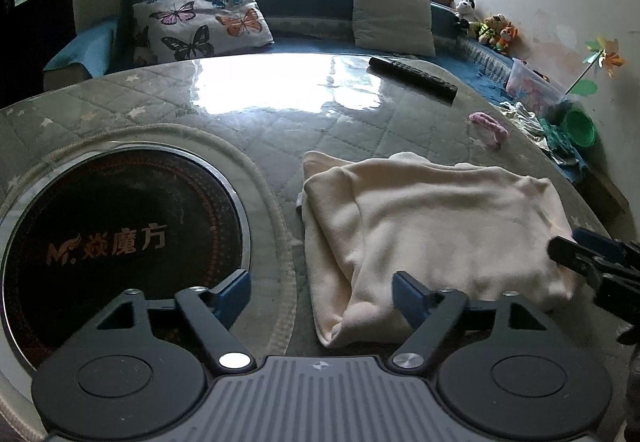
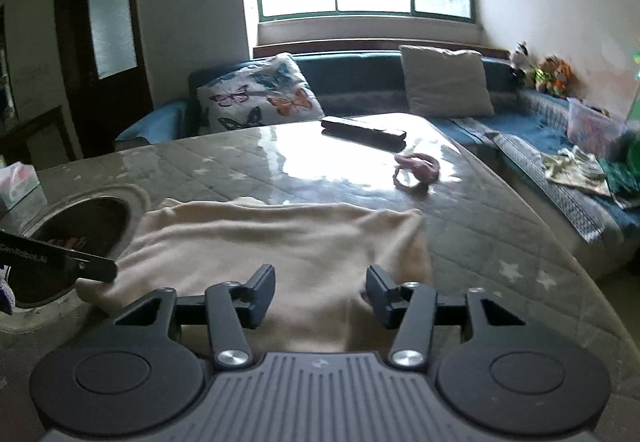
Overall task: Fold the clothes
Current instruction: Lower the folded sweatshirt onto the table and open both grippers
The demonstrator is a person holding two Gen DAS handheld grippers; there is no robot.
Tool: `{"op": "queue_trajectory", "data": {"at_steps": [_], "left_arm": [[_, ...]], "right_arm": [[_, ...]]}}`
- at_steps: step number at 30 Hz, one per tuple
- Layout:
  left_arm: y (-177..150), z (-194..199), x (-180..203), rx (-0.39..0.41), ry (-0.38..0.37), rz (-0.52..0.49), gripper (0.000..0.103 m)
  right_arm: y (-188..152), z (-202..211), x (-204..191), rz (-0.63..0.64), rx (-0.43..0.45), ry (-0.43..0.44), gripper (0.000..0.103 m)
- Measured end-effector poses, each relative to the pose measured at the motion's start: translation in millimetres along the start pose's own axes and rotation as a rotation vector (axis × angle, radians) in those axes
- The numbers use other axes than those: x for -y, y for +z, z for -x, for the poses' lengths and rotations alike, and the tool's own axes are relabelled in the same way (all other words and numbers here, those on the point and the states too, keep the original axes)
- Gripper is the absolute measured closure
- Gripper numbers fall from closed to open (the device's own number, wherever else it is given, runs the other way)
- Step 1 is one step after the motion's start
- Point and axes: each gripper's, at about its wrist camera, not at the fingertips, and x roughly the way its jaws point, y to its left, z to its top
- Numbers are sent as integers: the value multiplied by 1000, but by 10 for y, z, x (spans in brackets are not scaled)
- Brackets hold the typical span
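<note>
A cream garment [image 1: 440,218] lies folded into a rough rectangle on the quilted table cover [image 1: 260,130], right of the round hob. My left gripper [image 1: 322,294] is open low over the garment's near left corner; its right finger is over the cloth and its left finger is over the hob's rim, neither pressing. In the right wrist view my right gripper [image 2: 322,282] is open above the near edge of the garment [image 2: 260,242], with nothing pinched. The right gripper's tips [image 1: 576,246] show at the cloth's right edge in the left wrist view. The left gripper's finger [image 2: 80,266] enters at the cloth's left side.
A black round hob [image 1: 120,242] is set into the table at the left. A dark remote [image 1: 412,78] and a small pink item [image 1: 488,126] lie farther back. Behind is a blue sofa [image 2: 360,82] with cushions, toys and a plastic box. A tissue box [image 2: 20,186] stands far left.
</note>
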Motion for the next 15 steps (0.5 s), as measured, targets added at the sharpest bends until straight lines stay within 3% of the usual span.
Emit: {"op": "queue_trajectory", "data": {"at_steps": [5,15], "left_arm": [[-12,-1,-12,6,13,-12,14],[-49,-13,-88,0,27,4,4]], "right_arm": [[1,0,-81,26,10,-43,43],[-198,-36,181,-17,-76,-132,43]]}}
